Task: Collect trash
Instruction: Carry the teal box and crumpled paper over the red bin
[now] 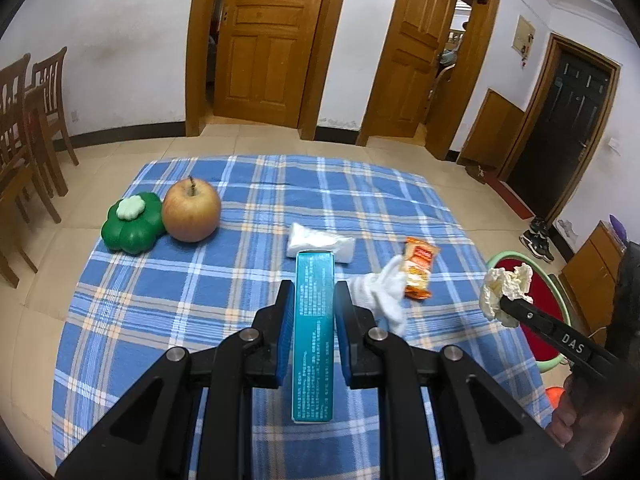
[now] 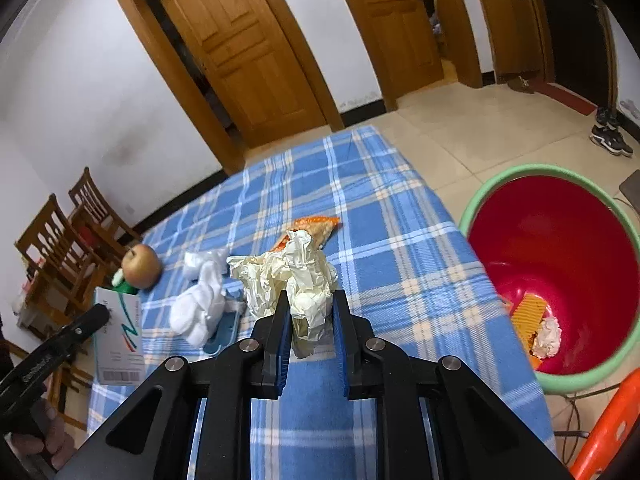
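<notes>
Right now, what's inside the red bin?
At the bottom of the red bin lie an orange wrapper and a crumpled white wad. The near rim hides the rest of the floor.

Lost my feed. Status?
Left gripper shut on teal cardboard box. Right gripper shut on crumpled cream paper. Red bin unobstructed.

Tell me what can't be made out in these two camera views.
- Teal box, left wrist view: print too small to read.
- Green flower-shaped container, right wrist view: mostly hidden behind the apple.
- Orange snack wrapper, right wrist view: partly covered by the crumpled paper in the right tool.
- Red bin, left wrist view: contents hidden behind that paper and tool.
</notes>
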`<state>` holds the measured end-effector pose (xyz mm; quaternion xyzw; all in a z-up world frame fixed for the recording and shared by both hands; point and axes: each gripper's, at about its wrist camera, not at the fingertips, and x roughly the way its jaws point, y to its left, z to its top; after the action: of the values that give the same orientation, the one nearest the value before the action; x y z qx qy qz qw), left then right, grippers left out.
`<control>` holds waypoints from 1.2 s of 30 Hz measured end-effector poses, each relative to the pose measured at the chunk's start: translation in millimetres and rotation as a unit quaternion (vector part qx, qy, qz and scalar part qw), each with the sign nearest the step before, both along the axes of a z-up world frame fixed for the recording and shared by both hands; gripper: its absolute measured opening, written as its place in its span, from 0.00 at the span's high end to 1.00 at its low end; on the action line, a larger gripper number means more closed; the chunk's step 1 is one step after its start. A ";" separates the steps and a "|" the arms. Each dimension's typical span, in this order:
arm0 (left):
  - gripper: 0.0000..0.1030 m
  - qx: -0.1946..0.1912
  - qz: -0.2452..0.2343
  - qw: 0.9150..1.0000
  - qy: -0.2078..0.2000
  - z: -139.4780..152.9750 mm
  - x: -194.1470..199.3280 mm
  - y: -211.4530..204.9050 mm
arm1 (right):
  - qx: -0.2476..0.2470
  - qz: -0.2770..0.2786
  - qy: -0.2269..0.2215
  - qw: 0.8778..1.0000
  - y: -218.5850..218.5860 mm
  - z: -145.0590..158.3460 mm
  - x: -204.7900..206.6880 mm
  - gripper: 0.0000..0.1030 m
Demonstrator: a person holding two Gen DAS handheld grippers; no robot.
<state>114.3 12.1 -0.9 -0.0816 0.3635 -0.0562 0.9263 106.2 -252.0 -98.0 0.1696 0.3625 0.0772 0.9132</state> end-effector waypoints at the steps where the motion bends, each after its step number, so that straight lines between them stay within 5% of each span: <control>1: 0.82 0.000 -0.002 1.000 -0.003 2.2 -1.6 -2.2 | 0.001 -0.002 -0.004 1.000 -2.6 2.8 -4.7 0.82; 18: 0.82 0.013 -0.069 0.997 -0.022 23.5 -11.8 -71.9 | 0.018 -0.070 -0.043 0.996 -65.6 28.1 -60.3 0.82; 36: 0.82 0.030 -0.172 0.985 -0.012 20.2 -1.1 -179.0 | 0.005 -0.159 -0.023 0.987 -136.1 15.4 -83.8 0.82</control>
<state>113.3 -166.9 19.3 0.0107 0.3622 -0.2045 0.9093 22.4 -388.2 -82.6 0.2282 0.3092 -0.0633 0.9210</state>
